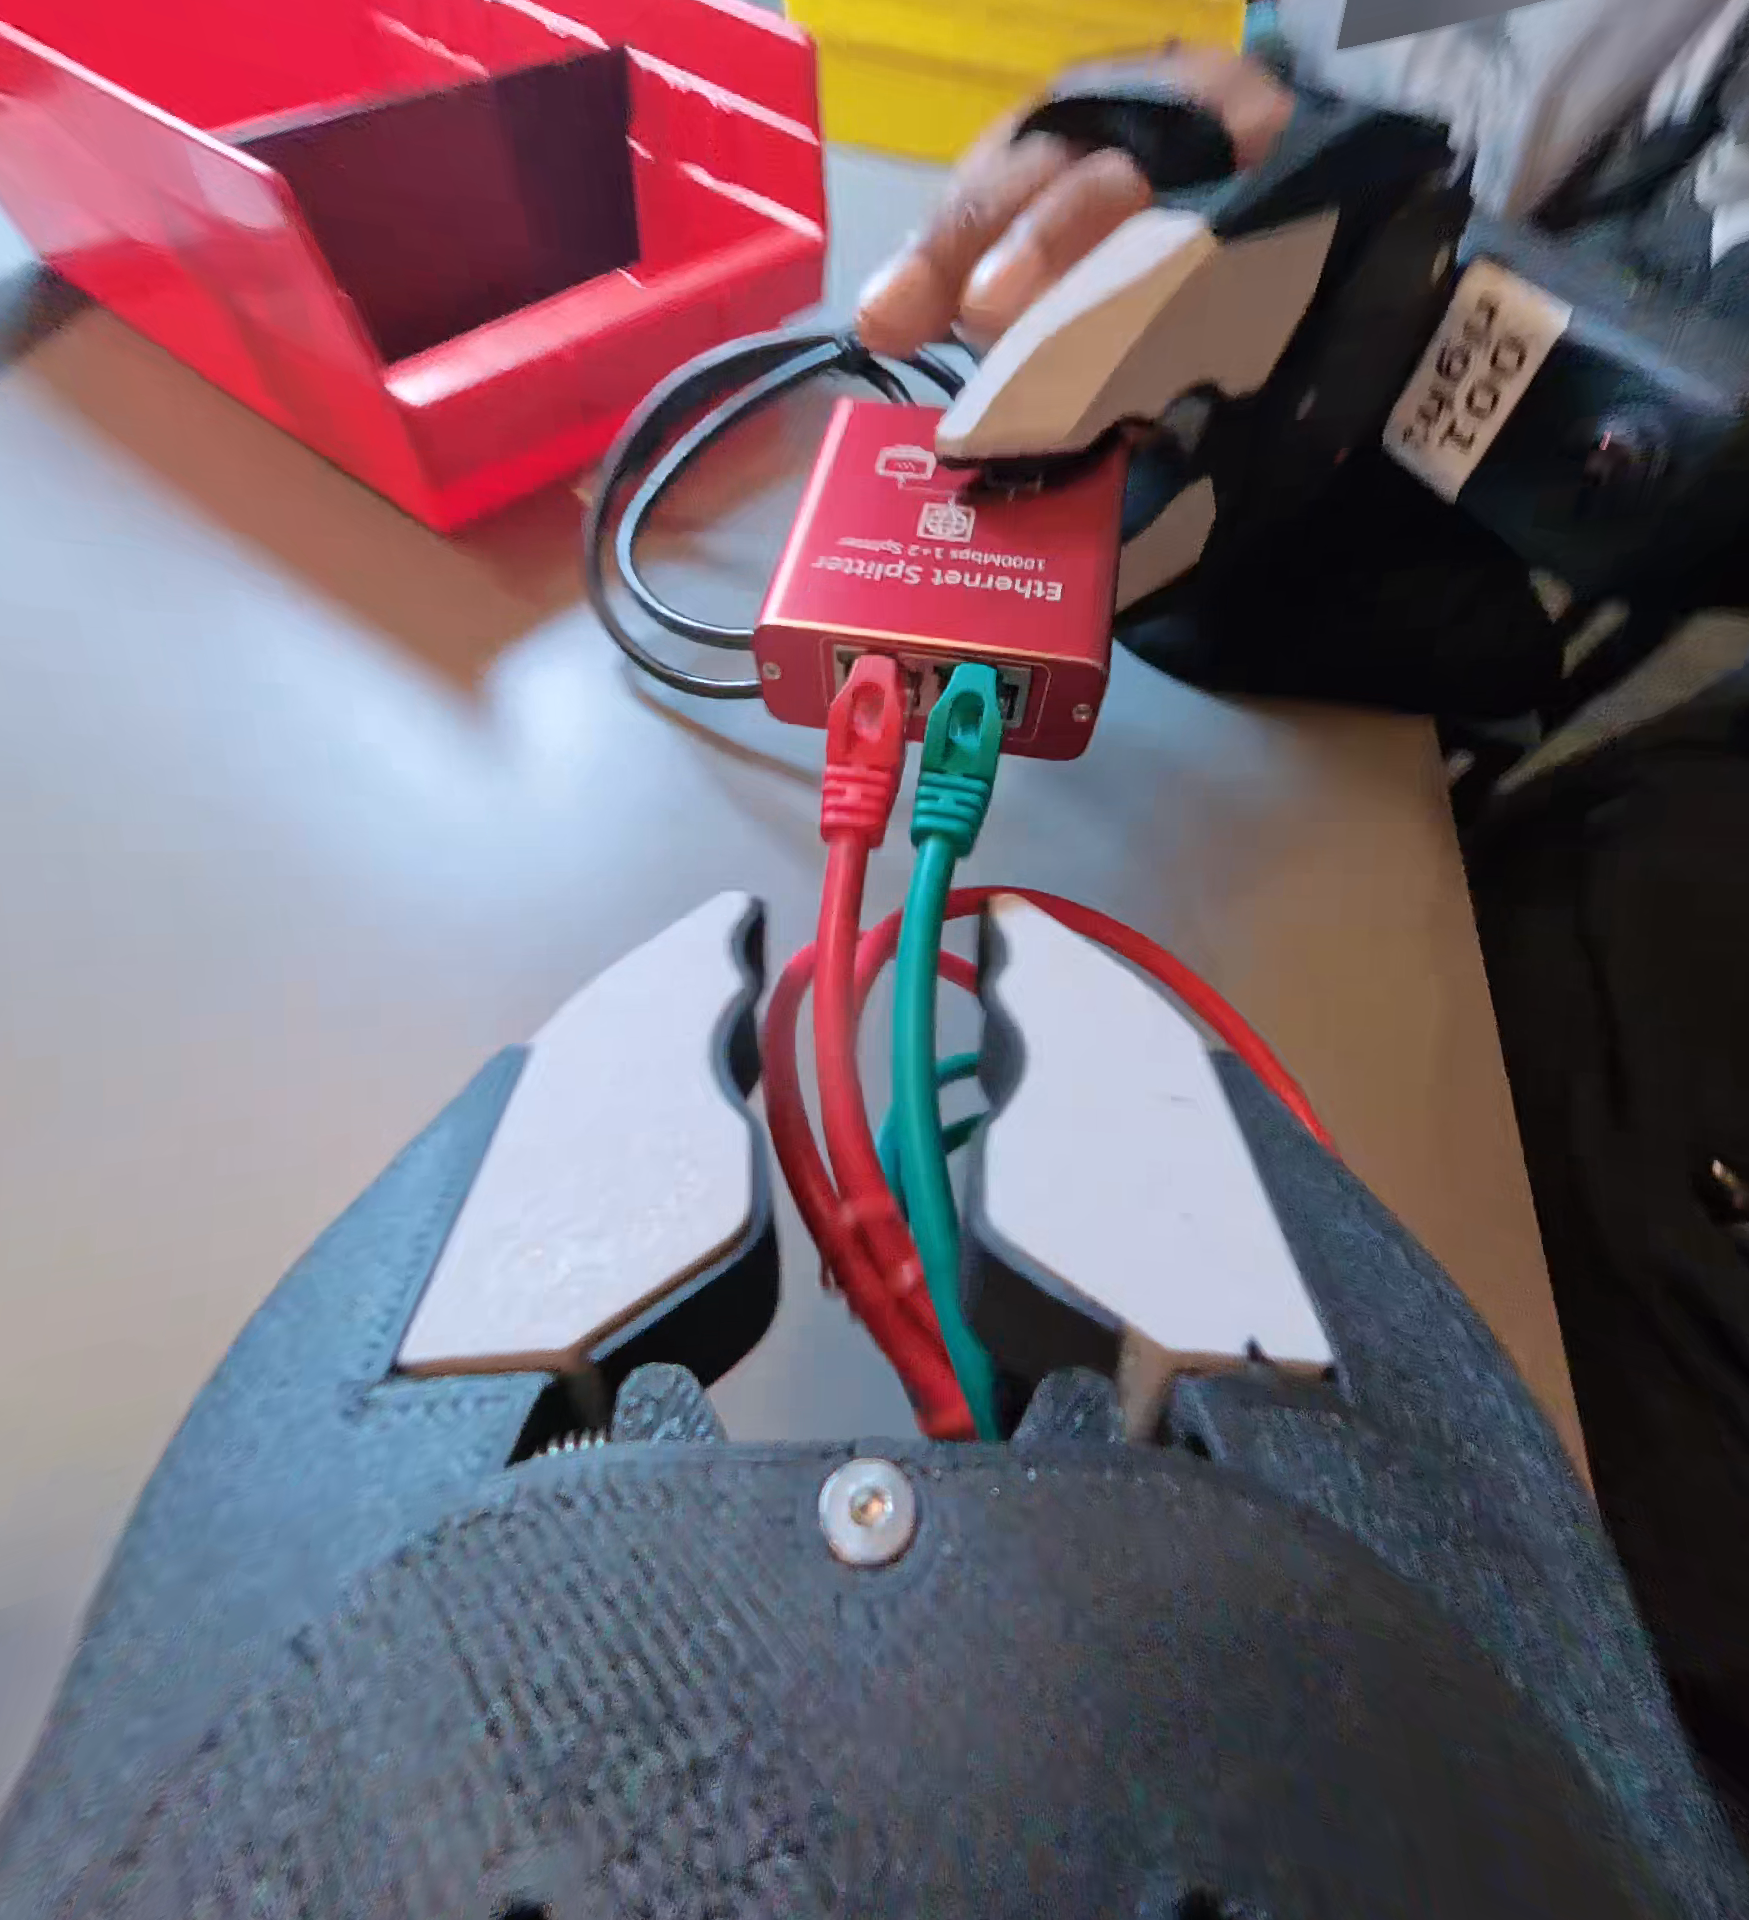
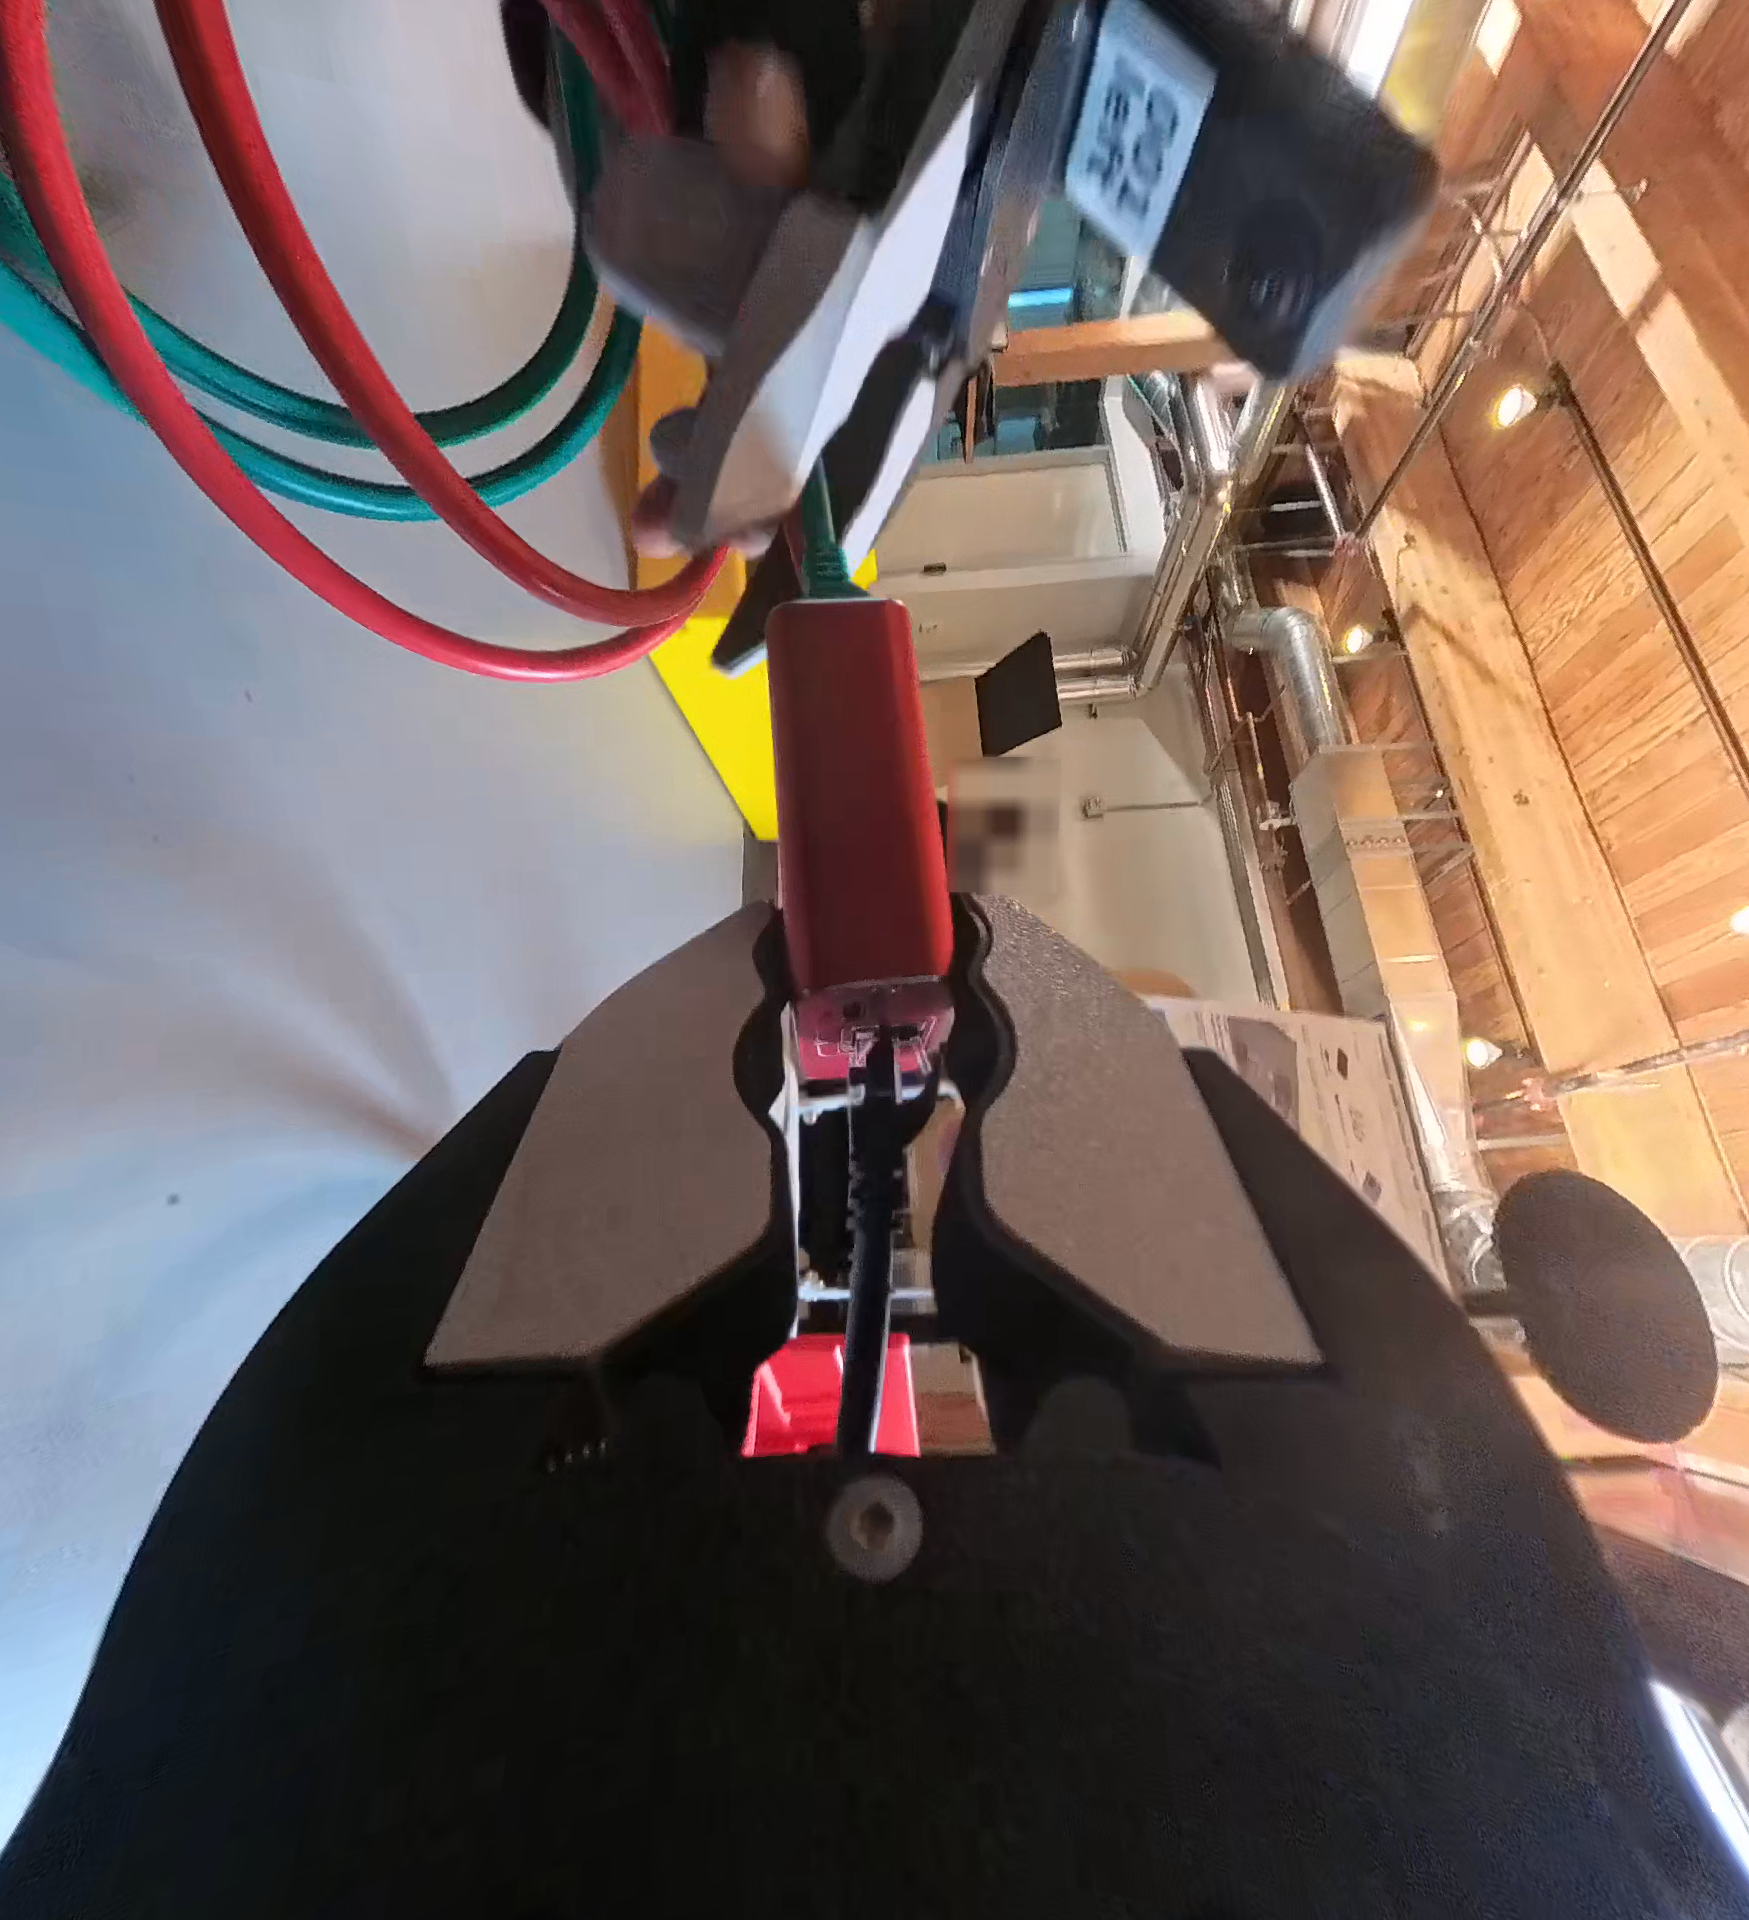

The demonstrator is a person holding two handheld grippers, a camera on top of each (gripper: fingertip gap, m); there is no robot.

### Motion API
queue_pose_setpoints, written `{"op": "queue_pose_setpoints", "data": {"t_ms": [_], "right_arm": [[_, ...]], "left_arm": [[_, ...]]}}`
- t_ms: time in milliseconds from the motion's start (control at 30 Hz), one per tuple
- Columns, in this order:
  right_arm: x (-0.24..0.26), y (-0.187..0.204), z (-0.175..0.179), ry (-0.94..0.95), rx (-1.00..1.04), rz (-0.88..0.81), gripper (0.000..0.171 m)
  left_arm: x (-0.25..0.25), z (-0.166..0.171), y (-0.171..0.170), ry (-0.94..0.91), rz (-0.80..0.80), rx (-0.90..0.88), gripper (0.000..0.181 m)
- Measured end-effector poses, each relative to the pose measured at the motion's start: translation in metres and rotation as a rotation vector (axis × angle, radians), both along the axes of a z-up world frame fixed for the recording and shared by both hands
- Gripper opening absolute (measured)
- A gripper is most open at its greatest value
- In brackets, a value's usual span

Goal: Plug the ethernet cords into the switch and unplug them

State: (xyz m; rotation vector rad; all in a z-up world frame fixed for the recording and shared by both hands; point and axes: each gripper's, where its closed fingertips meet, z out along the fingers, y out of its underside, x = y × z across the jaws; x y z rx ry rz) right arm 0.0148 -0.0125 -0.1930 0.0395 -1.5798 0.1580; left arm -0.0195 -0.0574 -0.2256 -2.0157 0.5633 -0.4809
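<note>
Small red metal switch (image 1: 937,582) held up off the counter (image 1: 226,831), pinched at its back end by right claw (image 2: 868,935), fingers pressed against both flat faces. Two front ports filled: red cord (image 1: 842,966) in the left port, green cord (image 1: 927,966) in the right, both plugs seated to the boot, latch tabs up. Black cord (image 1: 631,540) leaving the rear of the switch, looped behind it and running back through right claw in the right wrist view. Plug-in half of the task judged done; unplugging half not yet begun, both plugs to come out. Left claw (image 1: 870,956) spread, straddling both coloured cords just short of the plugs, fingers not closed on either; contact with the cords hard to tell. Slack of red and green cords looping back under the left claw and across the counter. Switch casing glossy, corners sharp, white print on top face, small screws at the port face. Farther out: red bin (image 1: 413,260) with a dark divider, yellow bin (image 1: 1005,73) behind it, person's hand (image 1: 1005,229) on the right tool.
</note>
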Motion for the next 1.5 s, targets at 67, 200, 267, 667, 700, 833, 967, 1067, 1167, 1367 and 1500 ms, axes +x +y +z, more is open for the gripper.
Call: {"op": "queue_pose_setpoints", "data": {"t_ms": [67,200,267,667,700,833,967,1067,1167,1367,1500], "right_arm": [[0.0,-0.007,-0.002,-0.009,0.015,0.01,0.027],[0.002,-0.004,0.003,0.001,-0.032,0.014,0.027],[0.001,-0.002,0.004,-0.01,-0.063,0.009,0.027],[0.004,0.016,0.044,-0.38,-1.255,-0.013,0.048],[0.003,0.008,0.043,-0.471,-1.414,0.039,0.05],[-0.007,-0.009,0.053,-0.607,-2.008,0.31,0.057],[-0.016,-0.005,0.085,-0.555,-2.188,0.492,0.058],[-0.016,-0.004,0.098,-0.532,-2.036,0.422,0.029],[-0.006,0.001,0.11,-0.575,-1.77,0.317,0.029],[0.008,0.069,0.17,-0.54,-1.423,0.088,0.029],[-0.002,0.15,0.207,-0.434,-1.21,-0.146,0.029]], "left_arm": [[0.009,-0.007,-0.001,0.062,-0.057,-0.02,0.012],[0.011,0.003,0.004,0.06,-0.044,0.03,0.008],[0.011,0.006,0.006,0.033,-0.025,0.055,0.007],[-0.044,0.05,0.022,0.139,0.336,0.376,0.006],[-0.045,0.056,0.023,0.163,0.365,0.409,0.006],[-0.038,0.08,0.024,0.23,0.429,0.571,0.007],[-0.015,0.087,0.025,0.346,0.414,0.67,0.007],[-0.002,0.084,0.026,0.442,0.382,0.706,0.009],[0.005,0.092,0.018,0.237,0.295,0.646,0.024],[-0.01,0.095,0.003,-0.173,0.211,0.494,0.031],[-0.031,0.076,0.009,-0.127,0.29,0.466,0.026]]}}
